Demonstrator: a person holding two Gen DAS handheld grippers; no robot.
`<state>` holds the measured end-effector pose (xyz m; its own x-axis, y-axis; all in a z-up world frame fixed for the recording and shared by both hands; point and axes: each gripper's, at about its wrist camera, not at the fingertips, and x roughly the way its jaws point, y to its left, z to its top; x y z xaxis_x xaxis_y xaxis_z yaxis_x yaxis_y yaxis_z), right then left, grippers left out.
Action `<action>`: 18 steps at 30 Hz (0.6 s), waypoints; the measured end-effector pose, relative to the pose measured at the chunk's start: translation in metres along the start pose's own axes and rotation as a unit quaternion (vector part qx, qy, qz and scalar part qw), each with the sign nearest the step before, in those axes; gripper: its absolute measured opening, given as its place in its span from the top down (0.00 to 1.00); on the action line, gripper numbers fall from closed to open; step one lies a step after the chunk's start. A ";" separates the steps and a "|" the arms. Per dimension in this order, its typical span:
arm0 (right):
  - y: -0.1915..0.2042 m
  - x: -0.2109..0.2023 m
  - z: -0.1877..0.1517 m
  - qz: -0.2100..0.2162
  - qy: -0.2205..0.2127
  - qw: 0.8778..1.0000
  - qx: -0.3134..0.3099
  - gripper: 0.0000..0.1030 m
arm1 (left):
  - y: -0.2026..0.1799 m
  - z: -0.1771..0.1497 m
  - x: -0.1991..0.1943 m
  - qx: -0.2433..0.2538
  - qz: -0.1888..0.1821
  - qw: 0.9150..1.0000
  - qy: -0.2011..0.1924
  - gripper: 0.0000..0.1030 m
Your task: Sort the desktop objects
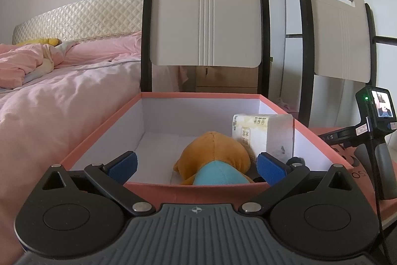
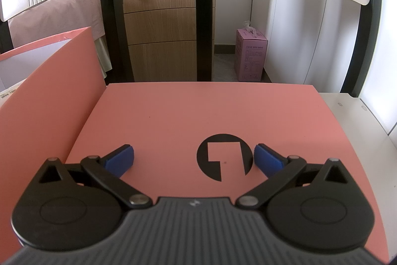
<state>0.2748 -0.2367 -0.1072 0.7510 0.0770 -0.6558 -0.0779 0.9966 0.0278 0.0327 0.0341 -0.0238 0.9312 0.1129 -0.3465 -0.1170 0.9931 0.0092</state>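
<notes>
White table (image 2: 352, 111) carries the pink box (image 1: 158, 193) (open) and lid (image 2: 198, 116).

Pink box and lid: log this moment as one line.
left gripper: open, over pink box | in box: plush toy, tissue pack | right gripper: open, above lid

Salmon-pink box (image 1: 104, 131) with white inside, orange-and-turquoise plush toy (image 1: 213, 158), salmon lid (image 2: 198, 116) with black round logo (image 2: 224, 157).

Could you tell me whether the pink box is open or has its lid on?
Open. The pink box shows its white interior, holding the plush toy and tissue pack; the lid lies flat beside it.
</notes>
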 end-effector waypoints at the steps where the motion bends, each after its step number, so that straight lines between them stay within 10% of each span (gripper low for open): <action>1: 0.000 0.000 0.000 0.000 0.000 1.000 0.000 0.00 | 0.000 0.000 0.000 0.000 0.000 1.000 0.000 0.00; 18: 0.000 0.000 0.000 0.000 0.000 1.000 0.000 0.00 | -0.001 -0.001 -0.001 -0.001 -0.002 1.000 -0.001 0.00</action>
<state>0.2750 -0.2366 -0.1072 0.7509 0.0771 -0.6559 -0.0782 0.9966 0.0276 0.0312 0.0333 -0.0242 0.9326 0.1088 -0.3442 -0.1141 0.9935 0.0050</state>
